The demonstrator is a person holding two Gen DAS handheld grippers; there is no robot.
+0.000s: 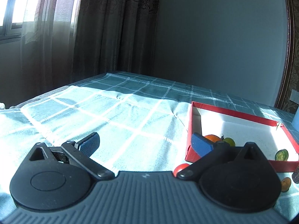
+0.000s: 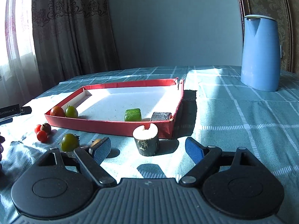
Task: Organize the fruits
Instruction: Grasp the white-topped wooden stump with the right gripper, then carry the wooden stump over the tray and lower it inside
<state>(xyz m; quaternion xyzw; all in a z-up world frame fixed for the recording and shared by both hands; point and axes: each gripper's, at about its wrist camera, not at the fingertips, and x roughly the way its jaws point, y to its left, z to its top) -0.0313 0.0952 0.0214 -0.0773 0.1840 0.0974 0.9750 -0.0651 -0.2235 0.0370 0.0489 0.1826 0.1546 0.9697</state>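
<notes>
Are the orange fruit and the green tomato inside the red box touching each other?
Touching. The right wrist view shows the orange fruit and green tomato pressed side by side in the red box's corner, no gap.

Bare cloth is lying open across the worktop [image 1: 115, 112] toward its far left corner. The red tray [image 2: 112, 126] is blocking the middle, a cut cylinder [image 2: 146, 141] is standing against its near wall, and a blue kettle [image 2: 260, 52] is occupying the far right corner.

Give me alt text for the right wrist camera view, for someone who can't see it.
An open right hand-held gripper hovers over a checked tablecloth, facing a short cut cylinder in front of a red tray. The tray holds an orange fruit, a green tomato, a green block and a dark block. A blue kettle stands behind, right.
</notes>
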